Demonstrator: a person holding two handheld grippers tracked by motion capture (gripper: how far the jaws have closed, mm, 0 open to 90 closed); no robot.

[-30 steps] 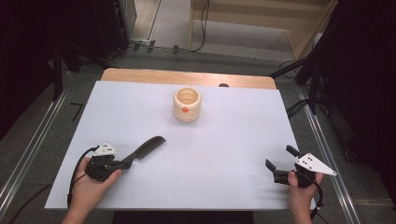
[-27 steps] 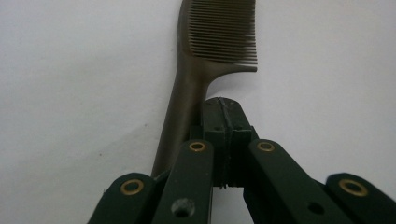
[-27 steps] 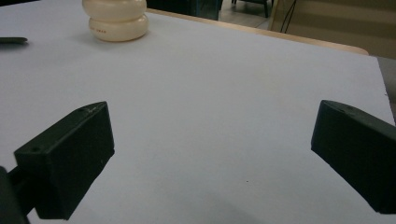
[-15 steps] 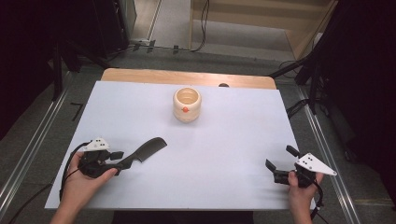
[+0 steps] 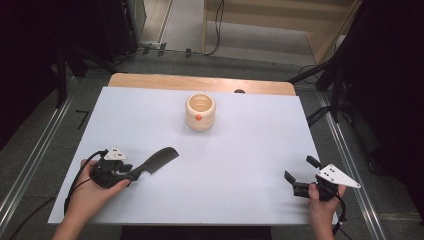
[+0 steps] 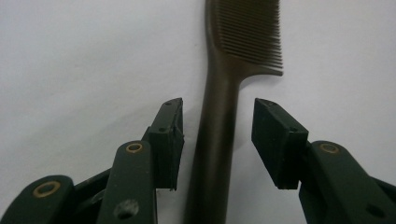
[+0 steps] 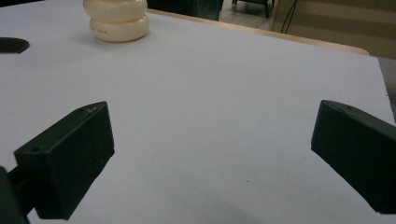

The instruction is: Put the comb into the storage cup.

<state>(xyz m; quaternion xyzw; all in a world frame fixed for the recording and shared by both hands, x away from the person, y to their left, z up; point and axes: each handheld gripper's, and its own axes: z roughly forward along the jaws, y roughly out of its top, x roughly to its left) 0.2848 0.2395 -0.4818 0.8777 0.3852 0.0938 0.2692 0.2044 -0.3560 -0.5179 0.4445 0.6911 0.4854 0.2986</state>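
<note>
Lying flat on the white sheet (image 5: 250, 165), well to the near left of the cream pot (image 5: 200, 111), a dark comb (image 5: 156, 161) is seen with its toothed end angled toward the pot and its handle pointing back at the person's left hand (image 5: 90, 192). The left gripper (image 6: 217, 135) is set astride that handle: in the left gripper view the handle runs up between the two pads, with a gap visible on each side, so nothing is clamped; the jaws stand narrow and have just been closing. The comb's teeth (image 6: 254, 35) are seen beyond the fingertips. Well to the near right of the pot, the right gripper (image 5: 300, 176) is held low over the sheet, its jaws spread wide with bare paper between them. The pot (image 7: 116, 18) is seen far off in the right gripper view.
</note>
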